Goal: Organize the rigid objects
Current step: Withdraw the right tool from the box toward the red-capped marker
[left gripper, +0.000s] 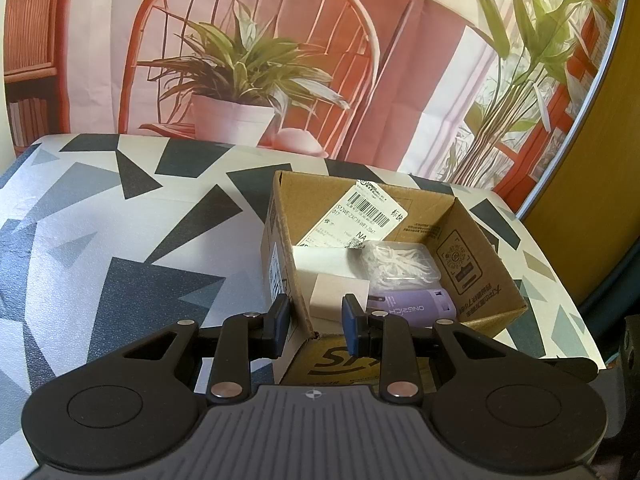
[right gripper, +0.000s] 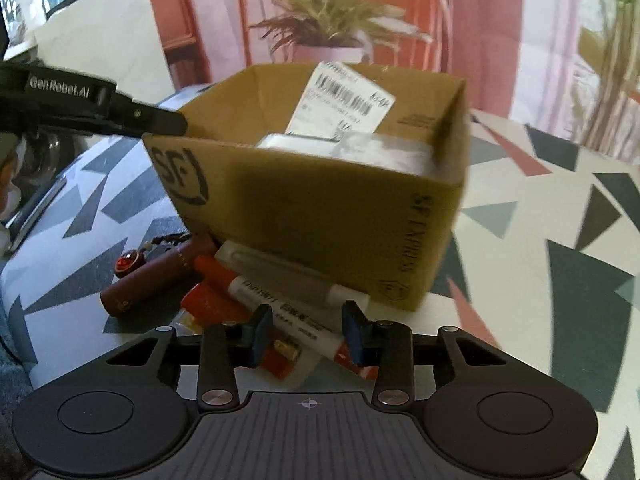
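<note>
An open cardboard box stands on the patterned table. Inside lie a white block, a clear bag of white pieces and a purple case. My left gripper is open, its fingers astride the box's near corner wall, nothing between them clamped. In the right wrist view the same box is close ahead. My right gripper is open just above a white-and-red marker in a pile with a brown tube, red markers and a clear pen case.
The table has a black, grey and white triangle cover. A printed backdrop of a chair and plants hangs behind it. The left gripper's black body reaches to the box's left corner. A red bead charm lies by the tube.
</note>
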Demonstrator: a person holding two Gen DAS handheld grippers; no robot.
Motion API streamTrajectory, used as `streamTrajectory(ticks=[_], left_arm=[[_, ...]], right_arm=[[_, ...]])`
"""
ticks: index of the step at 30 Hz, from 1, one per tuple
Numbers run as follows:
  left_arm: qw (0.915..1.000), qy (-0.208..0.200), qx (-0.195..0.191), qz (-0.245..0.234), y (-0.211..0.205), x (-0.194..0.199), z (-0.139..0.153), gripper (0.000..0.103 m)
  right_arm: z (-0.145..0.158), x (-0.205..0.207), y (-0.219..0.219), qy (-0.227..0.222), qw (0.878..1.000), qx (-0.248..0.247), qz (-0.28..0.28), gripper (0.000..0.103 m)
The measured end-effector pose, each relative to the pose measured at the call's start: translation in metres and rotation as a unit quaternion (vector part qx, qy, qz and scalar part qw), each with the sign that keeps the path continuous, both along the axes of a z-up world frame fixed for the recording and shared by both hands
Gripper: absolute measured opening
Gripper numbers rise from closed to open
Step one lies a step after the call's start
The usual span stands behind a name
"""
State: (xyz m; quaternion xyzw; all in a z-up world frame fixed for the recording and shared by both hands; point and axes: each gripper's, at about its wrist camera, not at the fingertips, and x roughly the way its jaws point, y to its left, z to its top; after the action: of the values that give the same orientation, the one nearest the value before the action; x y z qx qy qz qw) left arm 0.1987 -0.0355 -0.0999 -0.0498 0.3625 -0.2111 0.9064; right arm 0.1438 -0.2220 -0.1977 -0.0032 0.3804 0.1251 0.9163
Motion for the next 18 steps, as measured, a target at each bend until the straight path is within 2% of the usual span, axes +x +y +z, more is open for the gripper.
streamTrajectory(ticks=[5, 9, 18], left_arm=[[1.0000, -0.001, 0.001, 0.001, -0.001, 0.000, 0.000, 0.030], [1.0000, 0.000, 0.001, 0.000, -0.001, 0.000, 0.000, 0.030], [1.0000, 0.000, 0.001, 0.001, -0.001, -0.001, 0.000, 0.030]], right_arm=[[0.003, -0.001, 0.008, 0.025, 1.000, -0.005, 0.010, 0.035], [0.006, -0.003, 0.011, 0.038, 0.999, -0.004, 0.019, 0.028], [0.009, 0.018, 0.032, 0.037, 0.997, -0.028, 0.055, 0.026]])
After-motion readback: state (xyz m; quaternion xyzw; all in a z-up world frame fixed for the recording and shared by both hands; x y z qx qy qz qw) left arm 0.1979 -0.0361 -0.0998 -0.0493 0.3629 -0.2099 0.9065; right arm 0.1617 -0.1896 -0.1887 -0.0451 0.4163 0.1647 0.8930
